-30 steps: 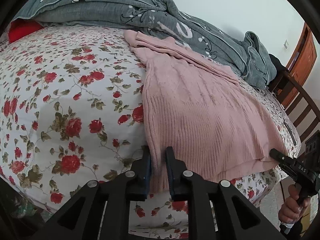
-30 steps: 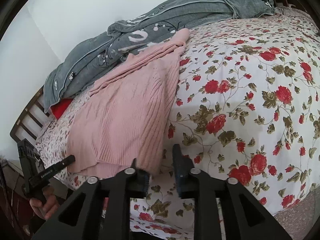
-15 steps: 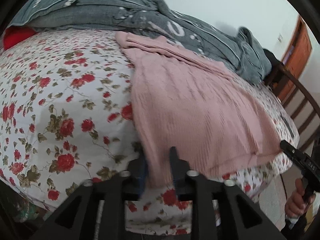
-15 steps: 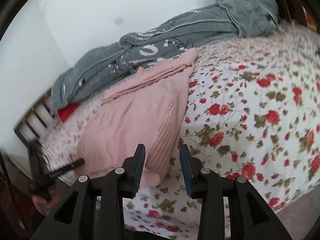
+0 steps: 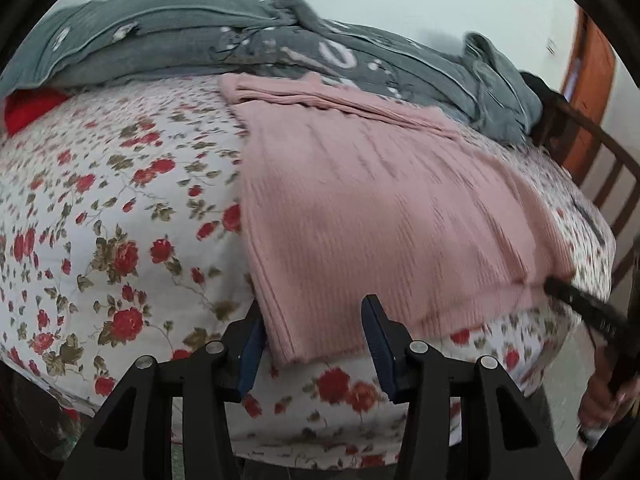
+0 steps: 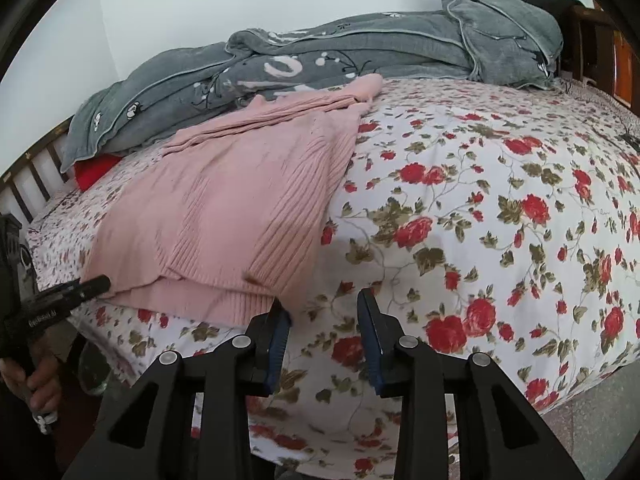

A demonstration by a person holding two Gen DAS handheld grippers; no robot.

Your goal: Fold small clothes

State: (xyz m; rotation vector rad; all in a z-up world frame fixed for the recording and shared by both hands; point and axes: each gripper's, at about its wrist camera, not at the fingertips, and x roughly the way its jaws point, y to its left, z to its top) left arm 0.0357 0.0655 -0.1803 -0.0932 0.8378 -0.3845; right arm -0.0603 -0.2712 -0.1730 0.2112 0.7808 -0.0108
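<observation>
A pink ribbed sweater (image 5: 372, 216) lies folded on the flowered bed sheet (image 5: 120, 208), its hem at the near edge of the bed. My left gripper (image 5: 314, 312) is open, with the hem's near left corner lying loose between the blue pads. In the right wrist view the sweater (image 6: 224, 216) ends just left of my right gripper (image 6: 322, 304). Its jaws are closing with only sheet between them, and the sweater's corner brushes the left finger (image 6: 280, 320). Each gripper's tip also shows at the sweater's far corner in the other view: the right gripper (image 5: 560, 286) and the left gripper (image 6: 96, 282).
A grey quilt (image 6: 320, 56) is heaped along the wall behind the sweater, with a red item (image 5: 28, 112) under its end. Wooden bed rails (image 5: 608, 184) stand at the side. A person's hand (image 6: 36, 380) holds the other gripper's handle.
The left jaws have come apart and let go of the sweater's corner. The right jaws widened, then narrowed, and the sweater's corner that lay between them is now beside the left finger.
</observation>
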